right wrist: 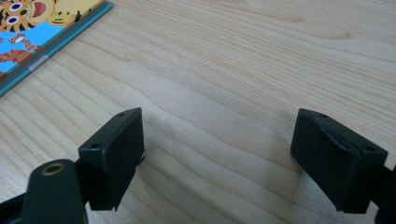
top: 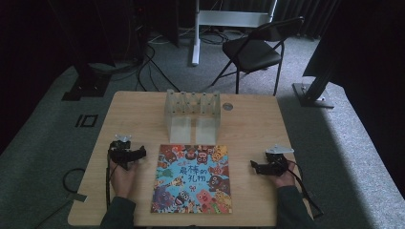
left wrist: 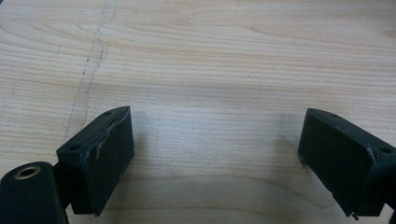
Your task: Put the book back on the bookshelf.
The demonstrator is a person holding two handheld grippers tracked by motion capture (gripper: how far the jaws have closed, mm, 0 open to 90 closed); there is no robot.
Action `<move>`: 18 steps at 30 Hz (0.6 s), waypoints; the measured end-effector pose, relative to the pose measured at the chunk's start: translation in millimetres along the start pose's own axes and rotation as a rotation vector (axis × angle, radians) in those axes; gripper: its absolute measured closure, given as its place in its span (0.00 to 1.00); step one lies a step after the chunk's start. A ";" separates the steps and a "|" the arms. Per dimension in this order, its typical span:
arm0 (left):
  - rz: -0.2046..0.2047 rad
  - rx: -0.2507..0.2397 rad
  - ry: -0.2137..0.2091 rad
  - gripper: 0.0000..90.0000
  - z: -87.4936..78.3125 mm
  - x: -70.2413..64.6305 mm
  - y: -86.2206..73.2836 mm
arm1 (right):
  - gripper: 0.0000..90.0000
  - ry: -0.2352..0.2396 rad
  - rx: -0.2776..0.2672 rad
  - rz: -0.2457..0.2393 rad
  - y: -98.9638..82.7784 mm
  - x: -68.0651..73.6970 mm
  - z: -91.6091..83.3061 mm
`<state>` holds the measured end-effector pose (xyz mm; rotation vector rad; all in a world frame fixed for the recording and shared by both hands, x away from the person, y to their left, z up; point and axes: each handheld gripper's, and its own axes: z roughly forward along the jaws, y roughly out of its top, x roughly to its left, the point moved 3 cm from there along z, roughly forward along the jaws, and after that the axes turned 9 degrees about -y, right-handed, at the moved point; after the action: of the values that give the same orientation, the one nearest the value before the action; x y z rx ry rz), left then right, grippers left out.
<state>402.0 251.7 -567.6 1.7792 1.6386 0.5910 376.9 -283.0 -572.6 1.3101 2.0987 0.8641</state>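
Observation:
A colourful picture book (top: 192,179) lies flat and closed in the middle of the wooden table (top: 143,109), cover up. To the book's left rests my left gripper (top: 141,152), held by a hand and pointing toward the book. Its jaws stand open over bare wood (left wrist: 215,135). My right gripper (top: 253,165) sits to the book's right, also pointing at the book. It is open too, nothing between the jaws (right wrist: 217,144). A corner of the book (right wrist: 42,28) lies at the upper left of the right gripper view.
A clear plastic rack (top: 192,114) with upright dividers stands behind the book, and a small round disc (top: 228,106) lies beside it. A black folding chair (top: 258,47) and stand legs are on the carpet beyond the table. Cables trail from both grippers.

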 end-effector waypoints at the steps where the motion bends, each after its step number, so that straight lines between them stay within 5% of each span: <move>1: 0.003 0.003 -0.003 0.12 -0.7 -0.3 -0.6 | 0.19 -0.001 0.001 0.000 0.0 0.0 0.0; 13: 0.024 0.003 -0.024 0.13 -4.4 -3.4 -4.7 | 0.16 0.001 0.007 -0.020 0.1 2.0 0.6; 18: 0.059 0.015 -0.054 0.16 -9.1 -6.3 -8.2 | 0.24 0.000 0.000 0.015 -0.3 1.2 -2.1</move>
<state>389.0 247.0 -566.5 1.8438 1.5632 0.5538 374.7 -282.5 -571.6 1.3273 2.0914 0.8704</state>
